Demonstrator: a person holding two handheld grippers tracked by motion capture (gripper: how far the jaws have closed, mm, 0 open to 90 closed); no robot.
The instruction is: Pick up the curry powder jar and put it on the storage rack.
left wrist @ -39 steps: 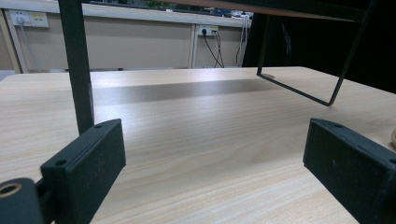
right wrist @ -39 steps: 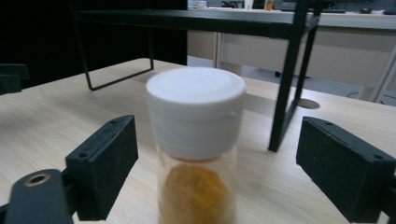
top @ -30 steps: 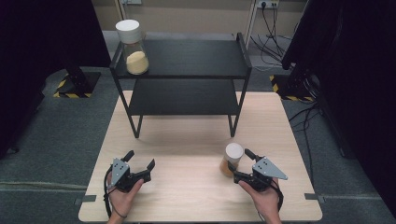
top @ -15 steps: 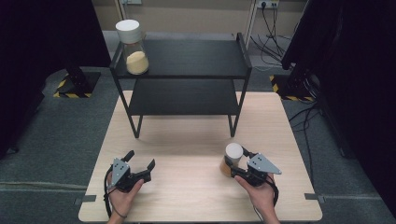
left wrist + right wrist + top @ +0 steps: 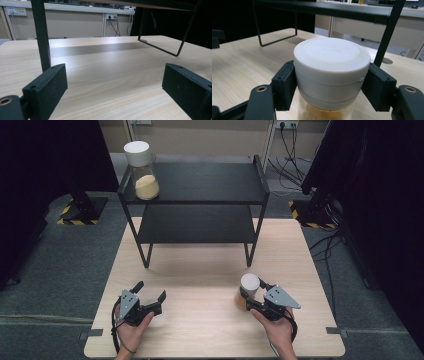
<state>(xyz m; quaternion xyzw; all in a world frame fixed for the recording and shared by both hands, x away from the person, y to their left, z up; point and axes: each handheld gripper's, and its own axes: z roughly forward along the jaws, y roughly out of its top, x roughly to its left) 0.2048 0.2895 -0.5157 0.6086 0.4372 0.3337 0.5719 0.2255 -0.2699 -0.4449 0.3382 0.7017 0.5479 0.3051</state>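
Observation:
A clear jar with a white lid (image 5: 249, 283) and tan powder inside stands on the wooden table (image 5: 200, 270) at the front right. My right gripper (image 5: 248, 297) is shut on it. In the right gripper view both black pads (image 5: 284, 85) press the sides of the jar's lid (image 5: 332, 62); the jaws have just been closing on it. At the front left my left gripper (image 5: 149, 291) rests open on the table. Its view has bare wood between the wide-set pads (image 5: 47, 87).
A black two-level metal shelf (image 5: 200, 182) stands at the back of the table, its legs (image 5: 41, 35) close ahead of the left gripper. A second white-lidded jar (image 5: 141, 170) of tan powder sits on the shelf's top left corner. Cables lie on the floor at the right.
My right gripper has shifted left up to the jar and its jaws have closed on the lid. The left gripper has kept still.

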